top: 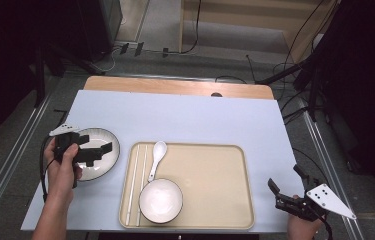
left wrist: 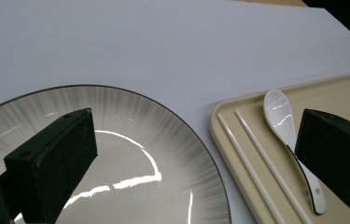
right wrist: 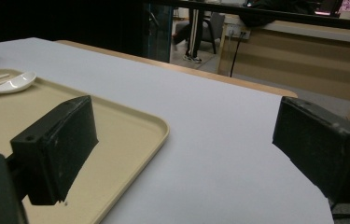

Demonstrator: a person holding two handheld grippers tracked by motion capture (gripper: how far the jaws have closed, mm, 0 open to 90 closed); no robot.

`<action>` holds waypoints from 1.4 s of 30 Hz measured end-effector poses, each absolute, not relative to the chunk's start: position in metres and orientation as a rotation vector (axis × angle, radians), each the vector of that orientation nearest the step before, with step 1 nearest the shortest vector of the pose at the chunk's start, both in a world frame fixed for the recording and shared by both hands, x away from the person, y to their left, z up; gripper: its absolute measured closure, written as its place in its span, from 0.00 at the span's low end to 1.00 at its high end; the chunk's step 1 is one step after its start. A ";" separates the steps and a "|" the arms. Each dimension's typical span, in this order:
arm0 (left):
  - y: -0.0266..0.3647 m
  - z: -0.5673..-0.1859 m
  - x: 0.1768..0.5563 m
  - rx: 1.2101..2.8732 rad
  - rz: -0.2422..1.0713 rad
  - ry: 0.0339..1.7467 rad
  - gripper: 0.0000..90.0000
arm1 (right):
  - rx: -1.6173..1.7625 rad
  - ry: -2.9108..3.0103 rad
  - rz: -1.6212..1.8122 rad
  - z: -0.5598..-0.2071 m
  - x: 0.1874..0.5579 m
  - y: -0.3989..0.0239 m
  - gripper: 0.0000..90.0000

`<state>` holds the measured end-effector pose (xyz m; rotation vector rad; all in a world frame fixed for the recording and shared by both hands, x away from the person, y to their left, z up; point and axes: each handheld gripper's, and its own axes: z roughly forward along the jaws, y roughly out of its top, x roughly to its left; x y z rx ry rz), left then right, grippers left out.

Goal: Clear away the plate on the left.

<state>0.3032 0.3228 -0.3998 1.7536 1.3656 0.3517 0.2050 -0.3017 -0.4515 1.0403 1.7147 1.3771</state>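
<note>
A grey-streaked plate [top: 101, 169] with a dark rim lies on the pale sheet at the left. My left gripper [top: 97, 145] hovers over it, open, with nothing between its jaws. In the left gripper view the plate [left wrist: 130, 135] spreads under the left gripper [left wrist: 193, 158]. A beige tray [top: 210, 170] holds a white spoon [top: 157, 158], white chopsticks [top: 136, 182] and a white bowl [top: 161, 200]. My right gripper [top: 286, 181] is open above the table's right front corner, right of the tray. The right gripper [right wrist: 186, 144] looks across the tray's corner [right wrist: 130, 135].
The pale sheet [top: 190, 117] covers the table, and a wooden strip [top: 175, 86] shows at the far edge. The tray's right half is bare. Cables and stands surround the table on the floor. The spoon [left wrist: 282, 116] and chopsticks [left wrist: 256, 158] lie along the tray's left side.
</note>
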 end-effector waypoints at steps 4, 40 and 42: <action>0.336 -0.400 0.302 1.733 0.308 1.376 0.00 | 1.032 1.724 1.373 -0.451 0.205 -0.299 0.07; 0.418 -0.419 0.299 1.567 0.291 1.734 0.45 | 1.046 1.755 1.368 -0.456 0.209 -0.297 0.07; 0.420 -0.420 0.299 1.552 0.284 1.733 0.48 | 1.049 1.751 1.370 -0.456 0.209 -0.298 0.07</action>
